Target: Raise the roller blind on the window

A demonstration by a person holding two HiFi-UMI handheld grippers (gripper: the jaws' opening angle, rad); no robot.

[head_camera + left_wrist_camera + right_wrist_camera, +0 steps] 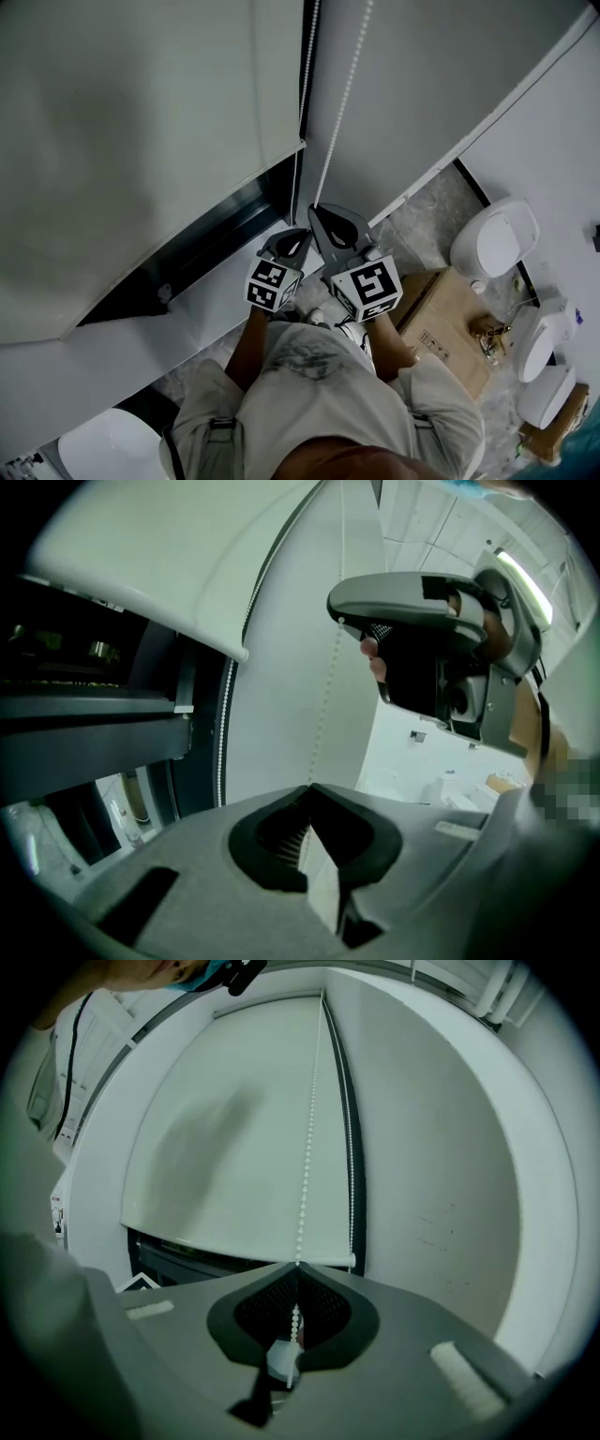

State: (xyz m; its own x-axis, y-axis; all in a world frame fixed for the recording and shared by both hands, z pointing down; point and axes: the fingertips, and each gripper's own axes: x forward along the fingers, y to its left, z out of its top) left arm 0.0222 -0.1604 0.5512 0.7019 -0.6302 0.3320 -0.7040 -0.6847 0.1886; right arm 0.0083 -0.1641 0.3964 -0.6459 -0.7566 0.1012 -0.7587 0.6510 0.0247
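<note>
The pale roller blind point(141, 112) covers most of the window and leaves a dark gap point(202, 244) under its bottom bar. A white bead chain point(339, 112) hangs beside it. A second strand point(307, 66) runs along the frame. My right gripper point(319, 208) is shut on the chain, and the beads point(305, 1176) run straight down into its closed tips point(297, 1267). My left gripper point(298, 234) sits just below and to the left of it. In the left gripper view, the chain point(328, 686) drops from the right gripper point(342, 607) to the left gripper point(309, 789), whose jaws are shut on it.
A cardboard box point(450, 314) lies on the floor at the right. Several white ceramic fixtures point(494, 239) stand along the white wall point(544, 141), and another white fixture point(98, 445) sits at the bottom left. The person's torso fills the bottom centre.
</note>
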